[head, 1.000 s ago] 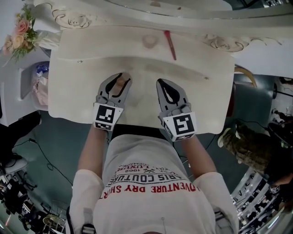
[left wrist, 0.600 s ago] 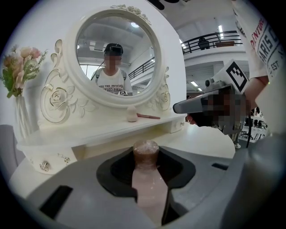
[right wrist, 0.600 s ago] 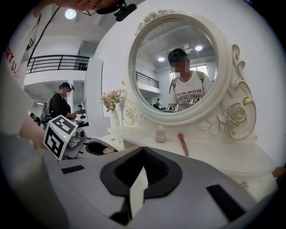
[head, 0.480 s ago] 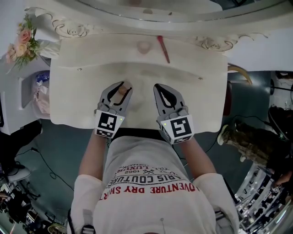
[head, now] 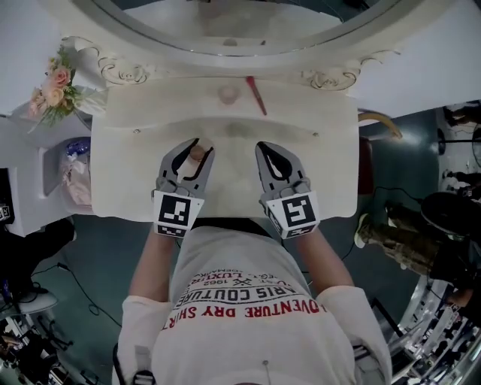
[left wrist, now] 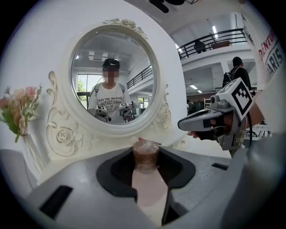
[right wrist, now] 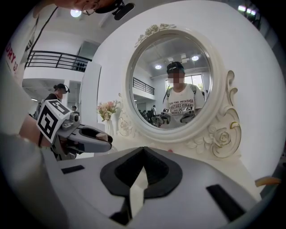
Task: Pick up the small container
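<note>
The small container (head: 196,154), a brownish-pink bottle with a clear cap, sits between the jaws of my left gripper (head: 198,145), which is shut on it above the white vanity table (head: 331,158). In the left gripper view the container (left wrist: 146,157) stands upright in the grip of the left gripper (left wrist: 147,147). My right gripper (head: 271,148) hovers beside it to the right, its tips together and nothing between them. In the right gripper view the right gripper (right wrist: 143,151) faces the mirror, and the left gripper (right wrist: 105,144) shows at its left with the container.
A round pink item (head: 228,93) and a red stick (head: 255,95) lie at the back of the table below the oval mirror (head: 225,22). A bunch of flowers (head: 54,84) stands at the back left. A white side unit (head: 52,165) is left of the table.
Both grippers have risen above the table, the left one carrying the container up with it. They keep their side-by-side spacing.
</note>
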Demonstrator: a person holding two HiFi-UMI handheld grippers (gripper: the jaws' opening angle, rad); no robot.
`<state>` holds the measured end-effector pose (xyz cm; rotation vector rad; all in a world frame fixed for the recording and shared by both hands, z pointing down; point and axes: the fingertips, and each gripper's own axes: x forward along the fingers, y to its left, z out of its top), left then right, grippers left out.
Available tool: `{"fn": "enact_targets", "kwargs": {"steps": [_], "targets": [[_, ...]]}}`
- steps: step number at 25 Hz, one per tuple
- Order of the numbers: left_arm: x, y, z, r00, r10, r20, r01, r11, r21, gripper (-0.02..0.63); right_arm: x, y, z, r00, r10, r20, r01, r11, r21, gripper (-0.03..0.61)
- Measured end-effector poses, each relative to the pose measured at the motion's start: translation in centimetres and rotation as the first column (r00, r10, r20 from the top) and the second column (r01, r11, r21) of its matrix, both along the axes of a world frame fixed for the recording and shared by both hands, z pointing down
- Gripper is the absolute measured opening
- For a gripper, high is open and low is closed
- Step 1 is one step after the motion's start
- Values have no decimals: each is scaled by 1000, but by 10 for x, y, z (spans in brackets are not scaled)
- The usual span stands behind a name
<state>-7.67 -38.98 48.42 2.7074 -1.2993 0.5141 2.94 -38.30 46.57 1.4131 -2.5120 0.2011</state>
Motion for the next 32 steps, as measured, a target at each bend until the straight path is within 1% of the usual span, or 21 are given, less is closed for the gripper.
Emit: {"fn": "enact_targets", "kwargs": {"steps": [3,6,10,14,18,22,27,32], "targets": [[-3,2,-27,1000,-18,-4,18,1000,17,140,2,1,-19,1000,9,13,-9,1000,27,-2],[-7,5,-56,999,-24,-34,26,999,35,140,3,0,-36,1000,19,23,-20,999,51,-2],[-18,12,-93,996,-26,-80,32,996,79,140,7,0,-56,998,43,39,-46,995,86,-2],[-34,16,-117,996,-51,-78,59,992,111,140,12,3,-76,996,59,60,-66,991,115,-2],[-47,20,-127,994,-78,-74,87,988,124,140,14,8,-90,997,55,56,-63,987,148,-2],[-52,20,-137,991,-102,-90,114,984,136,140,17,9,-101,996,69,51,-77,982,175,-2],[-50,23,-137,990,-109,-93,122,983,140,140,12,16,-102,999,42,23,-46,982,185,-2],[-47,24,-139,990,-101,-98,115,981,153,140,11,17,-102,999,23,23,-26,984,174,-2]]}}
